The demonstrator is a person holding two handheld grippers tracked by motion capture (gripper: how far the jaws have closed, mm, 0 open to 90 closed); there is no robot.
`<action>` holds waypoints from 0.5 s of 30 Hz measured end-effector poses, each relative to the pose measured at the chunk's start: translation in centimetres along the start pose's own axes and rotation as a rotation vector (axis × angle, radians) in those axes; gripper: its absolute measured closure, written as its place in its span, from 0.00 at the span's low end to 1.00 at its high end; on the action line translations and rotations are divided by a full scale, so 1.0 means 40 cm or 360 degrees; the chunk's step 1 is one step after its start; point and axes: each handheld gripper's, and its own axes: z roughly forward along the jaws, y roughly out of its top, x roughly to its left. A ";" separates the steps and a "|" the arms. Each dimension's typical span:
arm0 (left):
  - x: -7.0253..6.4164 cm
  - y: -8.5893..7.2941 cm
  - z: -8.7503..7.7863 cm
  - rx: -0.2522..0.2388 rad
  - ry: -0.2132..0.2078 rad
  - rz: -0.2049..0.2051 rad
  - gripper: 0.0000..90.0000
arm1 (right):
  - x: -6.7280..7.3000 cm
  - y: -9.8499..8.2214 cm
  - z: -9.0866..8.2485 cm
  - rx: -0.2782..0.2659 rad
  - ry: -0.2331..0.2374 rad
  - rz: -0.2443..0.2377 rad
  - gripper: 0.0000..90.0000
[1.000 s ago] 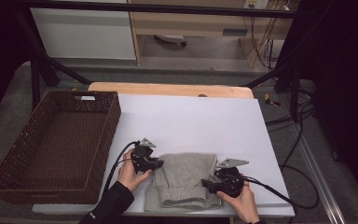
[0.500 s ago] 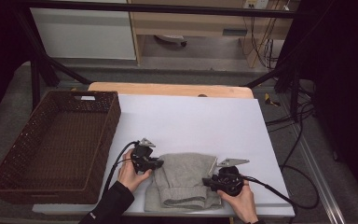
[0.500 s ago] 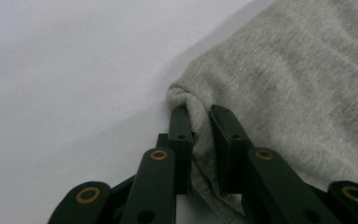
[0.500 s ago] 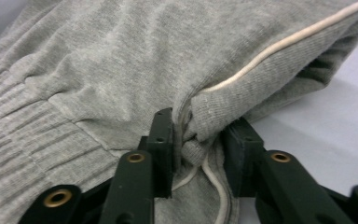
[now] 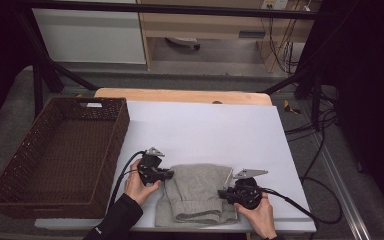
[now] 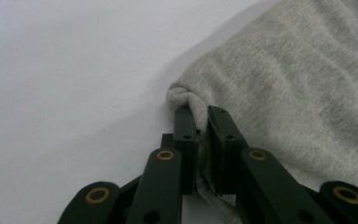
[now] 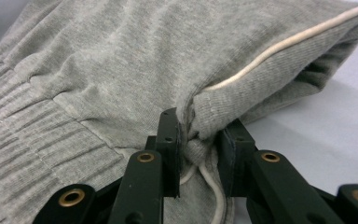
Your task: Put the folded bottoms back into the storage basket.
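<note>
Grey folded garment (image 5: 200, 194), lower centre of white worktop (image 5: 205, 130), pinched at opposite edges by closed left claw (image 6: 198, 122) and right claw (image 7: 200, 135); even tension is advised for lifting.

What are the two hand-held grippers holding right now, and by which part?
Both grip the folded grey garment: the left hand-held gripper pinches a bunched corner at its edge, the right hand-held gripper clamps the folded, cream-piped edge.

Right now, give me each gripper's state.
Left gripper: shut on the grey garment, at its edge.
Right gripper: shut on the garment's folded edge.
</note>
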 end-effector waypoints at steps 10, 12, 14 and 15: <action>-0.012 0.010 -0.031 -0.0045 -0.0018 0.0009 0.92 | 0.001 0.002 -0.008 -0.0037 0.0009 -0.0003 0.82; -0.015 0.012 -0.037 -0.0052 -0.0021 0.0009 0.92 | 0.001 0.002 -0.011 -0.0046 0.0009 -0.0013 0.82; -0.016 0.014 -0.042 -0.0050 -0.0022 0.0019 0.93 | 0.001 0.002 -0.012 -0.0057 0.0013 -0.0019 0.82; -0.018 0.015 -0.044 -0.0054 -0.0024 0.0020 0.93 | 0.001 0.003 -0.013 -0.0057 0.0016 -0.0025 0.82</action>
